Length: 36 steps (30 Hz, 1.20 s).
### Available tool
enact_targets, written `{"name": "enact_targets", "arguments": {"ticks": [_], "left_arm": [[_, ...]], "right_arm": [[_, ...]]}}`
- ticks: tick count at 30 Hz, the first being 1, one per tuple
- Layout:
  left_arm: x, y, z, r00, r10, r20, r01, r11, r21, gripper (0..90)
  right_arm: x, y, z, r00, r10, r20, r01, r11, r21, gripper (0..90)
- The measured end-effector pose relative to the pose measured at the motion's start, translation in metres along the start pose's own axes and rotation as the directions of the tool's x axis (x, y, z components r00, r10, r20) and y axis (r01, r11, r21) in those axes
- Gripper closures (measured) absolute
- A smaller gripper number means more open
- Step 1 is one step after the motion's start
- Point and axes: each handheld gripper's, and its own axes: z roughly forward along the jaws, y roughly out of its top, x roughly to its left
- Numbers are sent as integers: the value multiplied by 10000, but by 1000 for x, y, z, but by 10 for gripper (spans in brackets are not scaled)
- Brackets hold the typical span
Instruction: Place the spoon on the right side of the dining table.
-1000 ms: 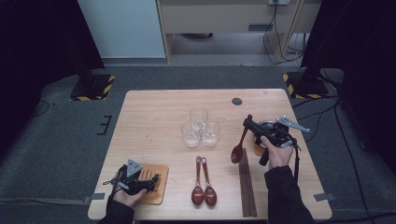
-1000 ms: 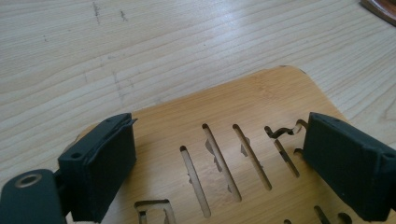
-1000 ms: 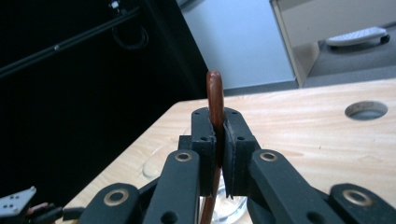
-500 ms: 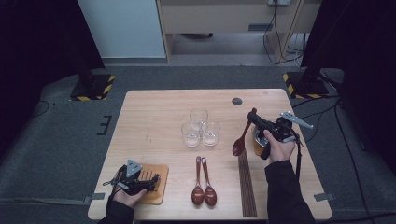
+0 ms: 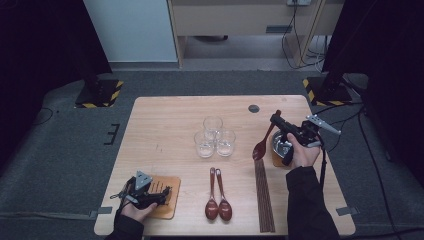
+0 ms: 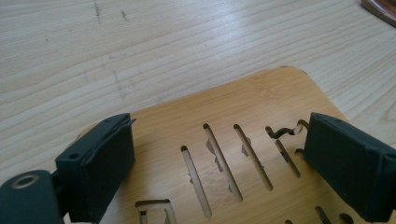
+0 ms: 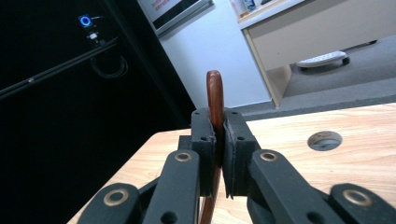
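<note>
Resting on a slotted wooden trivet (image 5: 165, 196) at the near left corner of the surface (image 5: 165, 125), left hand-held gripper (image 5: 167, 192) spread, nothing between its pads. Lying nearby toward the middle: two brown spoons (image 5: 217, 200), then a bundle of chopsticks (image 5: 263, 195). Farther right, right hand-held gripper (image 5: 274, 120) pinching a brown spoon's (image 5: 264, 141) handle, bowl hanging low beside a metal bowl (image 5: 280, 142). Standing beyond, at centre: three glasses (image 5: 215, 136).

Tabletop (image 5: 165, 125): light wood, laid for setting.
On it: three glasses (image 5: 214, 136), two wooden spoons (image 5: 218, 200), chopsticks (image 5: 263, 195), slotted bamboo coaster (image 5: 167, 197).
</note>
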Motion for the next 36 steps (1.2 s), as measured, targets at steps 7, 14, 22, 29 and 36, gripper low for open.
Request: {"name": "enact_targets", "arguments": {"ticks": [7, 14, 22, 29, 36], "left_arm": [[0, 0, 0, 10000, 3, 1, -3, 10000, 0, 77], [0, 0, 0, 10000, 4, 2, -4, 10000, -1, 77], [0, 0, 0, 10000, 5, 10, -5, 10000, -2, 77], [0, 0, 0, 10000, 6, 9, -6, 10000, -1, 76], [0, 0, 0, 10000, 8, 9, -8, 10000, -1, 76]], "right_arm": [[-7, 2, -1, 9998, 96, 192, -93, 9999, -145, 849], [-13, 4, -2, 9991, 189, 389, -175, 9992, -361, 849], [-20, 9, -4, 9973, 85, 724, -48, 9987, -511, 849], [-26, 14, -7, 9956, 198, 913, -131, 9973, -729, 848], [-35, 15, -10, 9927, 328, 1160, -223, 9956, -907, 848]]}}
